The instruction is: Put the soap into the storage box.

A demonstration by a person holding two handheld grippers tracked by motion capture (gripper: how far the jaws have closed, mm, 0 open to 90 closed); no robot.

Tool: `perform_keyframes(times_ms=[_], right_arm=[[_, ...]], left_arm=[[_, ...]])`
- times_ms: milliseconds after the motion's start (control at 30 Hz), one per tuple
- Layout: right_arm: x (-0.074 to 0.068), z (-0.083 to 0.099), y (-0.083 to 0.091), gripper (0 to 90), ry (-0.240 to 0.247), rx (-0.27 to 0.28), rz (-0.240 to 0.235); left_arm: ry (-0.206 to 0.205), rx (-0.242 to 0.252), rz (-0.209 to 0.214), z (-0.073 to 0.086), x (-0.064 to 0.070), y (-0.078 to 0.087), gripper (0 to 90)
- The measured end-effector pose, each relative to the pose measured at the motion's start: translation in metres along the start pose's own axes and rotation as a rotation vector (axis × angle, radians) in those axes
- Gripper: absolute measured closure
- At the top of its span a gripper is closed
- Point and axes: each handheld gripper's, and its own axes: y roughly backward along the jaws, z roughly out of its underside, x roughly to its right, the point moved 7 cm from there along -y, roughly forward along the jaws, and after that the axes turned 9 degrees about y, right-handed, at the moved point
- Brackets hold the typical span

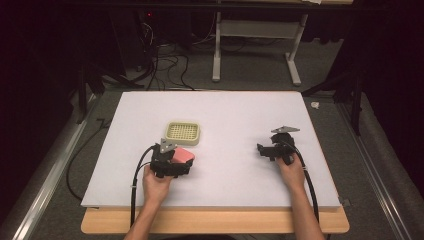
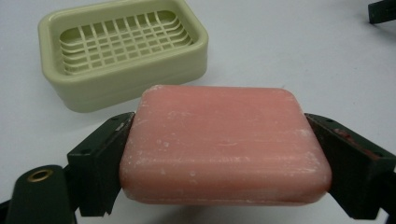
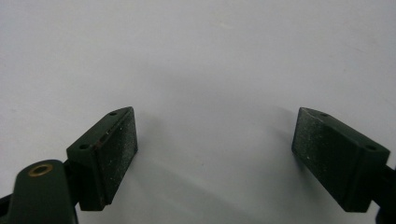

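White table [image 1: 225, 115]: left tongs [image 2: 224, 154] clamp pink soap [image 2: 224, 144], hiding its sides; right tongs [image 3: 215, 154] apart.

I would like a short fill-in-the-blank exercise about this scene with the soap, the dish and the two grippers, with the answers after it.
1. The left gripper is shut on a bar of soap whose colour is ____.
2. The pale green soap dish holds ____ inside it.
3. The jaws of the right gripper stand ____, with only the bare white table between them.
4. In the high view, the soap dish lies nearer to the ____ gripper.

Missing words: pink; nothing; open; left
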Motion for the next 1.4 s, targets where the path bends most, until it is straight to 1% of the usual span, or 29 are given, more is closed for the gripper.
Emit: perform_keyframes(times_ms=[133,200,267,500,533,567,733,867,967,1133,1233,1400], right_arm=[[0.0,0.0,0.0,14.8,-0.001,-0.001,0.0],[0.0,0.0,0.0,14.8,0.0,0.0,0.0],[0.0,0.0,0.0,14.8,0.0,0.0,0.0],[0.0,0.0,0.0,14.8,-0.002,-0.001,0.0],[0.0,0.0,0.0,14.8,0.0,0.0,0.0],[0.0,0.0,0.0,14.8,0.0,0.0,0.0],[0.0,0.0,0.0,14.8,-0.002,0.0,-0.001],[0.0,0.0,0.0,14.8,-0.003,0.0,-0.001],[0.0,0.0,0.0,14.9,-0.003,0.0,-0.001],[0.0,0.0,0.0,14.9,-0.003,0.0,-0.001],[0.0,0.0,0.0,14.9,-0.002,0.0,-0.001],[0.0,0.0,0.0,14.9,-0.002,0.0,-0.001]], left_arm=[[-0.002,0.008,-0.003,-0.005,0.0,0.003,13.9],[0.009,0.011,0.006,-0.007,-0.001,0.004,13.9],[0.01,0.014,-0.001,-0.009,-0.003,0.005,13.9],[0.014,0.024,-0.004,-0.017,-0.006,0.009,13.9],[0.02,0.029,-0.003,-0.018,-0.007,0.009,13.9],[0.024,0.029,0.001,-0.019,-0.008,0.009,13.9],[0.032,0.029,-0.005,-0.023,-0.009,0.008,13.9],[0.027,0.029,-0.008,-0.028,-0.008,0.006,13.9],[0.032,0.032,-0.002,-0.033,-0.009,0.005,13.9],[0.023,0.031,-0.012,-0.04,-0.009,0.004,13.9],[0.032,0.034,-0.006,-0.043,-0.01,0.003,14.0],[0.017,0.02,-0.024,-0.049,-0.011,-0.001,14.0]])
